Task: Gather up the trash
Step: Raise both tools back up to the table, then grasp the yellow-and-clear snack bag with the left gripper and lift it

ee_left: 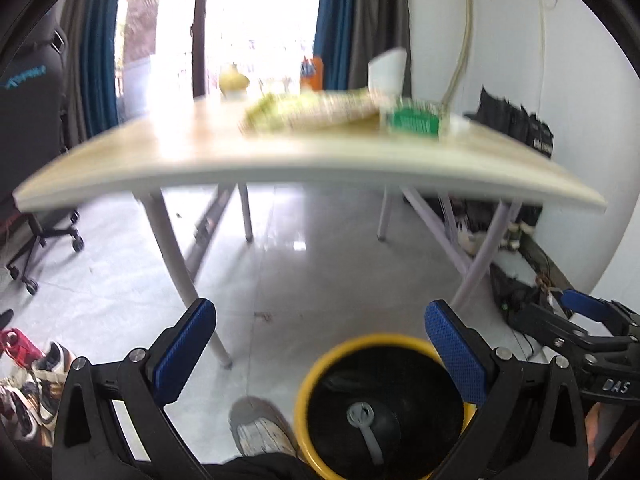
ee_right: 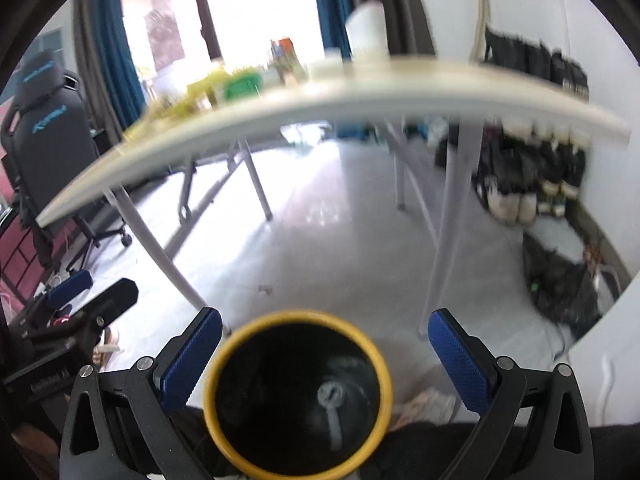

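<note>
Beyond the yellow-rimmed bin (ee_right: 297,396), table (ee_right: 280,108) with blurred clutter, office chair (ee_right: 48,128).

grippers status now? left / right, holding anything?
Left gripper: open, nothing between the fingers; yellow-rimmed bin below it.
Right gripper: open, holding nothing; same bin below.

Below me at 6 o'clock, the yellow-rimmed bin (ee_left: 310,396) stands upright, black-lined, a grey spoon (ee_left: 366,426) inside.
</note>
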Action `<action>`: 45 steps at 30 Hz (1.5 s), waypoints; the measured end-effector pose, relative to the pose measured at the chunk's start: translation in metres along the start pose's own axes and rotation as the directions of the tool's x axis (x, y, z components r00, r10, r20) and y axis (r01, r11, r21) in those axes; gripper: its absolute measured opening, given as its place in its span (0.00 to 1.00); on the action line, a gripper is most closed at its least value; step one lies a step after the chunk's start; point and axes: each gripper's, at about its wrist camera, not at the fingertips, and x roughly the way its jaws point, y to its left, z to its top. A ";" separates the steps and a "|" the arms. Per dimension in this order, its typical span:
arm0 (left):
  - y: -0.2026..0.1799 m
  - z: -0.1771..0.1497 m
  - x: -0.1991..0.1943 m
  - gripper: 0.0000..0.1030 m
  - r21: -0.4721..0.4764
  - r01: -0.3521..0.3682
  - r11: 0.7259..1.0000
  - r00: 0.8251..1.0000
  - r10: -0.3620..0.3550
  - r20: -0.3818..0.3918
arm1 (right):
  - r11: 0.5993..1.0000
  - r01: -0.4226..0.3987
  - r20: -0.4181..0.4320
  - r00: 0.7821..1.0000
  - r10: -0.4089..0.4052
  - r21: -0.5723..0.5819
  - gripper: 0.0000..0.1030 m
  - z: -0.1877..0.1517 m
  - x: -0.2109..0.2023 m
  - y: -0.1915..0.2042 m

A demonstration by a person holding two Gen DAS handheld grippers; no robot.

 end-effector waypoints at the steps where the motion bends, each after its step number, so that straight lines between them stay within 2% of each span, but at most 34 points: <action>1: 0.003 0.005 -0.003 0.99 -0.003 -0.006 1.000 1.000 0.006 0.022 | 1.000 0.006 0.033 0.999 -0.005 -0.015 1.00 0.004 -0.008 0.003; 7: 0.013 0.037 -0.012 0.99 -0.043 0.012 0.999 0.993 -0.007 0.117 | 0.999 -0.017 0.137 0.990 0.023 -0.043 1.00 0.032 -0.033 0.002; 14: 0.000 0.078 -0.004 0.99 0.025 0.018 1.000 0.985 -0.022 0.173 | 1.000 -0.024 0.183 0.983 0.022 0.010 1.00 0.068 -0.037 -0.015; 21: -0.014 0.095 0.014 0.99 0.076 -0.002 0.997 0.990 -0.009 0.141 | 1.000 -0.016 0.221 0.975 0.011 0.021 1.00 0.091 -0.039 -0.021; 29: -0.022 0.096 0.033 0.99 0.157 -0.072 0.985 0.996 0.062 0.071 | 0.999 -0.034 0.222 0.974 0.031 0.009 1.00 0.095 -0.032 -0.021; 32: -0.021 0.095 0.037 0.99 0.161 -0.086 0.983 0.996 0.079 0.053 | 0.999 -0.041 0.214 0.976 0.037 0.011 1.00 0.093 -0.028 -0.021; 42: -0.015 0.095 0.036 0.99 0.145 -0.066 0.987 0.997 0.060 0.046 | 0.999 -0.043 0.195 0.980 0.038 0.022 1.00 0.088 -0.021 -0.024; 44: -0.015 0.096 0.037 0.92 0.143 -0.068 0.987 0.997 0.063 0.044 | 0.999 -0.043 0.194 0.980 0.038 0.022 1.00 0.088 -0.020 -0.025; 45: -0.015 0.096 0.039 0.81 0.143 -0.068 0.987 0.997 0.063 0.037 | 0.999 -0.043 0.194 0.980 0.038 0.022 1.00 0.088 -0.020 -0.025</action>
